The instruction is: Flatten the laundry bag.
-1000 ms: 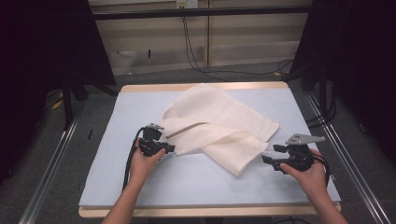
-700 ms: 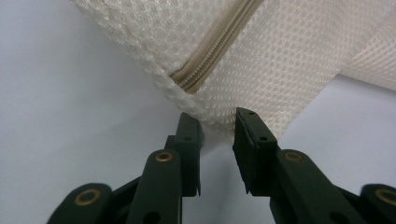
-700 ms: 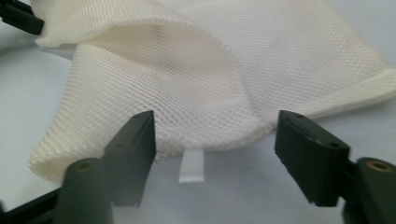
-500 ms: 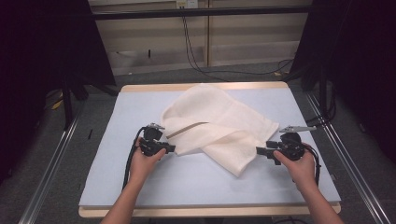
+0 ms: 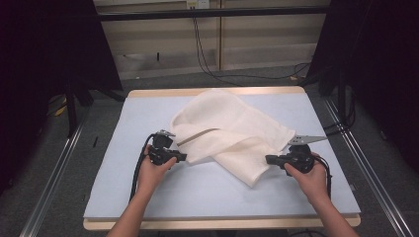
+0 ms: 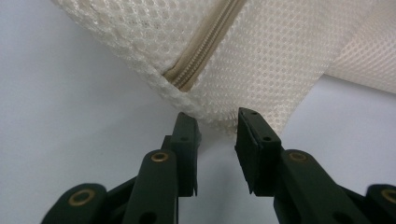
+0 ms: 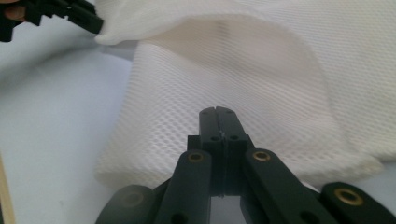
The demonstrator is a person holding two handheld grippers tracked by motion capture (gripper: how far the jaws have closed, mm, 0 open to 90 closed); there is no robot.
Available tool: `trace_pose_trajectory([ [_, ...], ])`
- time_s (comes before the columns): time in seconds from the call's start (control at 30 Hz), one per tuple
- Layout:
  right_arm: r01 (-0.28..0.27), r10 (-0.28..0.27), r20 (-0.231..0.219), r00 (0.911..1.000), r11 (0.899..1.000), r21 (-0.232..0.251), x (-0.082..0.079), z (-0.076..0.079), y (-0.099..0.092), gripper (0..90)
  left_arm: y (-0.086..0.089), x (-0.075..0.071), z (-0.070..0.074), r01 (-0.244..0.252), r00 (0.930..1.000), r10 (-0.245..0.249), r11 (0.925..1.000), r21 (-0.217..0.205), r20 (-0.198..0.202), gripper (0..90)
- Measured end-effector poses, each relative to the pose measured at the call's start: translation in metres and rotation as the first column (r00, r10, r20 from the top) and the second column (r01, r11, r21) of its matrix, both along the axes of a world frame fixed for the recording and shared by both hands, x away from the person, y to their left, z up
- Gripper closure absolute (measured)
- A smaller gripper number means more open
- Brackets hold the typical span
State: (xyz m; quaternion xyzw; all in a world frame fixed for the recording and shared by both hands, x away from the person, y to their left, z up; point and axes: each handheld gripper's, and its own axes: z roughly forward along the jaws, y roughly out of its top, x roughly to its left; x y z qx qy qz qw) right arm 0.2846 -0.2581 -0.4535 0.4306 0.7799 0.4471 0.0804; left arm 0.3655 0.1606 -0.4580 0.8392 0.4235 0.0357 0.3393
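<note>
A cream mesh bag [image 5: 232,128] lies crumpled on the pale blue table top [image 5: 207,197], its beige zip [image 6: 205,51] running toward the left corner. My left gripper [image 5: 184,157] sits at that corner. Its jaws stand apart, and the corner of the bag [image 6: 261,56] just reaches the gap at the tips [image 6: 217,123] without being pressed. My right gripper [image 5: 268,159] lies at the bag's lower right edge. Its jaws have just been closing and now meet flat [image 7: 217,111] over the mesh [image 7: 261,70], with no fabric seen between them.
Bare table top stretches in front of the bag, between the two hands. The wooden table edge [image 5: 212,224] runs along the near side. Cables [image 5: 138,168] trail from the left gripper, and dark stands and rails flank the table.
My right gripper has slid left to the bag's edge and its jaws have come together. The left gripper and the bag have stayed where they were.
</note>
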Motion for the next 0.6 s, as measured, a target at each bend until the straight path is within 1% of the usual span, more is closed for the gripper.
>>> trace_pose_trajectory([
  [0.03,-0.017,0.017,0.006,0.9998,1.0,-0.01,-0.001,0.001,0.004,90.0,0.001,0.0,0.0,0.001,1.0,-0.001,1.0,0.005,0.003,69.2],
  [0.07,-0.028,0.028,0.014,0.9995,0.999,-0.031,-0.002,0.001,0.008,90.0,0.001,0.0,0.001,-0.002,1.0,0.002,1.0,0.005,0.003,69.3],
  [0.1,-0.024,0.026,0.024,0.9994,0.998,-0.057,-0.003,0.002,0.01,90.0,0.001,0.0,0.001,0.001,1.0,-0.001,1.0,0.005,0.001,69.6],
  [0.13,-0.004,0.007,0.033,0.9994,0.997,-0.078,-0.003,0.003,0.01,90.0,0.001,0.0,0.001,0.001,1.0,-0.001,1.0,0.005,0.001,69.6],
  [0.17,0.029,-0.027,0.037,0.9989,0.996,-0.079,-0.003,0.003,0.007,86.7,0.001,0.0,0.001,0.0,1.0,0.0,1.0,0.008,0.001,69.6],
  [0.2,0.072,-0.067,0.052,0.9964,0.994,-0.083,-0.001,0.003,0.003,73.4,0.001,0.0,0.001,0.001,1.0,-0.001,1.0,0.009,0.001,69.6],
  [0.23,0.118,-0.112,0.069,0.9913,0.988,-0.1,0.0,0.002,-0.001,66.3,0.001,0.0,0.001,0.001,1.0,-0.001,1.0,0.009,0.001,69.6],
  [0.27,0.144,-0.133,0.089,0.9871,0.981,-0.128,0.002,0.002,-0.006,62.7,0.001,0.0,0.001,0.002,1.0,-0.002,1.0,0.009,0.001,69.6],
  [0.3,0.17,-0.158,0.093,0.983,0.976,-0.138,0.003,0.001,-0.01,56.4,0.001,0.0,0.001,0.002,1.0,-0.002,0.9999,0.012,-0.001,69.6],
  [0.33,0.199,-0.187,0.09,0.9782,0.969,-0.145,0.005,0.0,-0.014,50.1,0.001,0.001,0.001,0.005,1.0,-0.005,0.9999,0.012,-0.003,69.6],
  [0.37,0.199,-0.187,0.09,0.9782,0.969,-0.145,0.005,0.0,-0.014,50.1,0.001,0.001,0.001,0.005,1.0,-0.005,0.9999,0.012,-0.003,69.6],
  [0.4,0.229,-0.22,0.069,0.973,0.959,-0.168,0.009,-0.006,-0.02,47.5,0.0,0.001,-0.001,-0.005,1.0,0.005,0.9999,0.009,-0.005,69.7],
  [0.43,0.234,-0.228,0.054,0.9721,0.958,-0.169,0.012,-0.009,-0.023,45.3,0.0,0.001,-0.001,0.002,1.0,-0.001,0.9999,0.015,-0.007,69.7],
  [0.47,0.233,-0.232,0.027,0.9723,0.955,-0.185,0.013,-0.013,-0.023,44.7,0.0,0.001,-0.001,0.005,1.0,-0.005,0.9998,0.019,-0.006,69.7],
  [0.57,0.186,-0.195,-0.022,0.9806,0.96,-0.208,0.018,-0.026,-0.02,47.8,0.0,0.002,-0.002,0.008,0.9999,-0.008,0.9998,0.019,-0.011,69.7],
  [0.6,0.185,-0.192,-0.01,0.9814,0.96,-0.211,0.018,-0.028,-0.019,50.3,0.0,0.002,-0.002,0.005,0.9999,-0.005,0.9998,0.018,-0.01,69.7],
])
